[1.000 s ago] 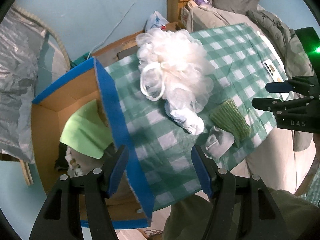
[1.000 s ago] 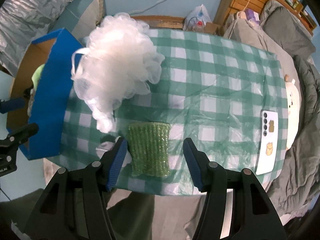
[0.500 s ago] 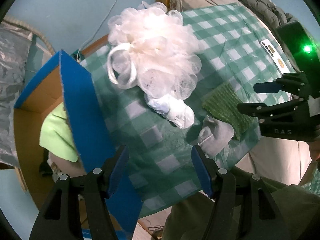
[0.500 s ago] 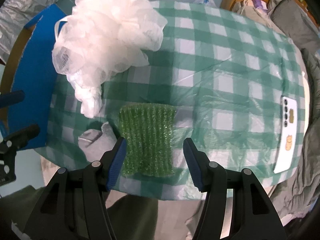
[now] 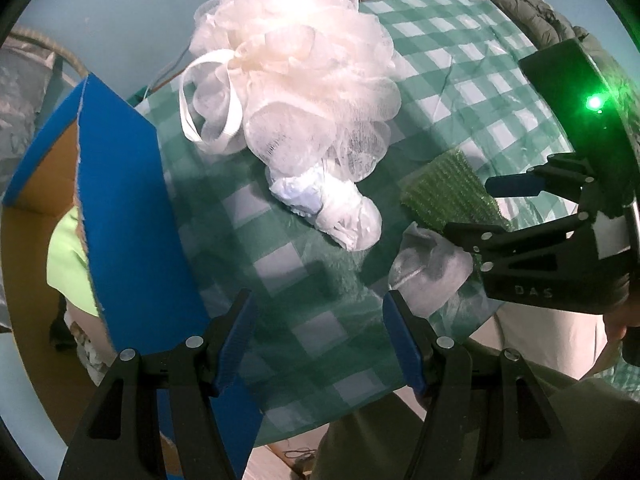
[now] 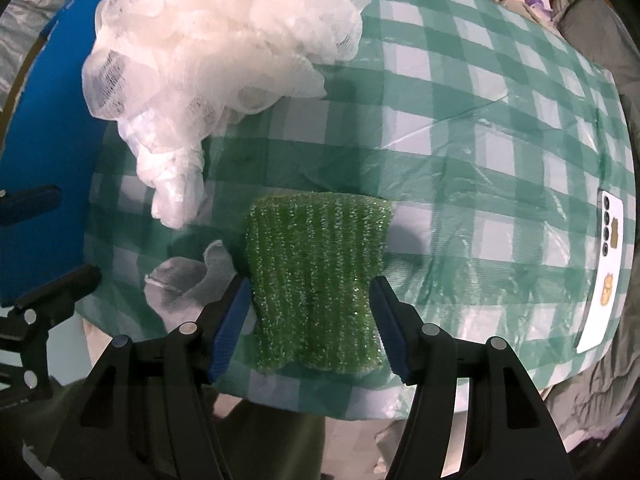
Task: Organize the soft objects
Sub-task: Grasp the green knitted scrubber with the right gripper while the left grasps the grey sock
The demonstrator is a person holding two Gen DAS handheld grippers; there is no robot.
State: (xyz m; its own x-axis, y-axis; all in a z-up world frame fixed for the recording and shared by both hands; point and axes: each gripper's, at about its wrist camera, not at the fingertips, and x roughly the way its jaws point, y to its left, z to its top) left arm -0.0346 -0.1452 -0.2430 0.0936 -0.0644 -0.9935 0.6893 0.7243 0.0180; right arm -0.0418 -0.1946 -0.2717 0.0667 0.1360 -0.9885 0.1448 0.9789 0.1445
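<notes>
A green knitted scrubber pad (image 6: 316,280) lies near the front edge of the green checked table (image 6: 460,128). My right gripper (image 6: 311,322) is open with a blue finger on each side of the pad; it also shows in the left wrist view (image 5: 496,208). A big white mesh pouf (image 5: 292,76) with a white loop sits at the table's left back. A small grey-white cloth (image 5: 428,268) lies beside the pad. My left gripper (image 5: 322,340) is open and empty above the table's near edge.
A cardboard box with blue flaps (image 5: 124,216) stands left of the table and holds a light green cloth (image 5: 66,252). A white phone (image 6: 604,272) lies at the table's right end. Grey bedding (image 5: 536,8) is behind the table.
My right gripper has come down and forward so its fingers now flank the green pad. My left gripper has moved right, from over the box toward the table.
</notes>
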